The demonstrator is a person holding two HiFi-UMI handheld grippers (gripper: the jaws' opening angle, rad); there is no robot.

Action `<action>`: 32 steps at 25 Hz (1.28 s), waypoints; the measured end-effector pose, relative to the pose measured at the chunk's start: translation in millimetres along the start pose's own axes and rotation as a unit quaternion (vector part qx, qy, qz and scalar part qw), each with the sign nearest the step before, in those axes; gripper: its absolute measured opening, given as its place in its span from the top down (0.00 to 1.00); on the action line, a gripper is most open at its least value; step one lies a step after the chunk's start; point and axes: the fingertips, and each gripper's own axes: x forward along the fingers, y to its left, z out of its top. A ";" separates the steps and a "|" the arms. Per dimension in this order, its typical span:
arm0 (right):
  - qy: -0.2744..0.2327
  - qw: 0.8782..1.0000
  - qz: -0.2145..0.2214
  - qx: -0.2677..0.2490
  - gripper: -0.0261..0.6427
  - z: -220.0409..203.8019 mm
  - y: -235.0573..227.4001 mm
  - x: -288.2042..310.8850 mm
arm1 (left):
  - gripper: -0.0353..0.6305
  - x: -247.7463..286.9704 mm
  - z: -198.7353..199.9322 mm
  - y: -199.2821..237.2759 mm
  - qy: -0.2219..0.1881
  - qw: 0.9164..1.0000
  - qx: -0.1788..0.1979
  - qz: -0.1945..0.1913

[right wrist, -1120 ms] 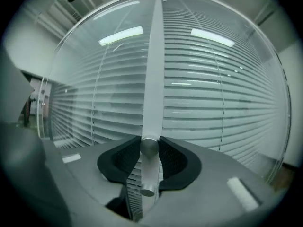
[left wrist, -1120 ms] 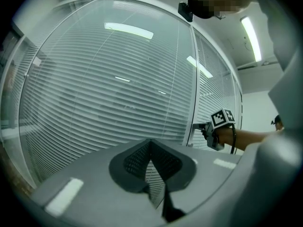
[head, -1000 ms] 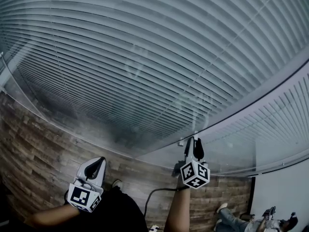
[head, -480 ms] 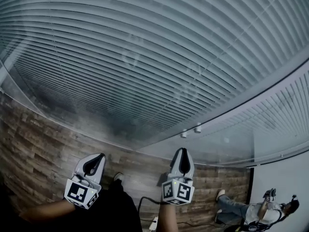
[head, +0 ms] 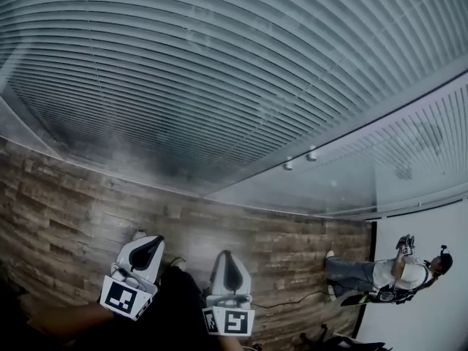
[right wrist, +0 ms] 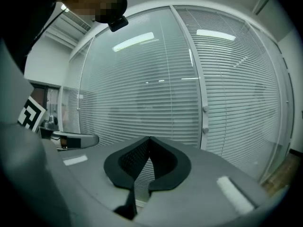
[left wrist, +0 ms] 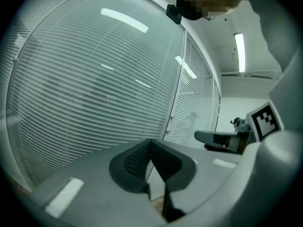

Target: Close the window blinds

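The window blinds (head: 219, 72) hang behind the glass wall (head: 311, 192), well ahead of both grippers and touching neither. The left gripper (head: 151, 244) and the right gripper (head: 229, 256) each hold their dark ribbed jaws pressed together, with nothing between. The blinds are thin, pale grey horizontal slats, lying flat and close together.
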 end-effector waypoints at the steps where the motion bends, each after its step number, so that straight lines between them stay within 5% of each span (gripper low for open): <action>1: -0.001 1.000 0.006 -0.007 0.96 -4.9 9.1 -9.8 | 0.94 -10.1 -4.1 -3.5 -0.004 1.000 0.001 0.002; 7: -0.002 0.998 0.051 -0.021 0.96 -35.6 29.0 -82.5 | 0.94 -74.8 -21.0 -48.4 -0.038 0.998 0.015 0.042; 14: -0.012 0.995 0.098 -0.006 0.96 -62.0 21.2 -167.9 | 0.94 -137.1 -61.8 -125.4 -0.029 0.995 0.025 0.093; 21: -0.049 0.992 0.117 -0.026 0.96 -56.8 24.3 -215.1 | 0.94 -153.3 -72.7 -186.8 -0.044 0.994 0.062 0.073; 32: -0.055 0.994 0.090 -0.031 0.96 -59.4 7.2 -229.2 | 0.94 -156.7 -72.8 -205.2 -0.061 0.994 0.059 0.064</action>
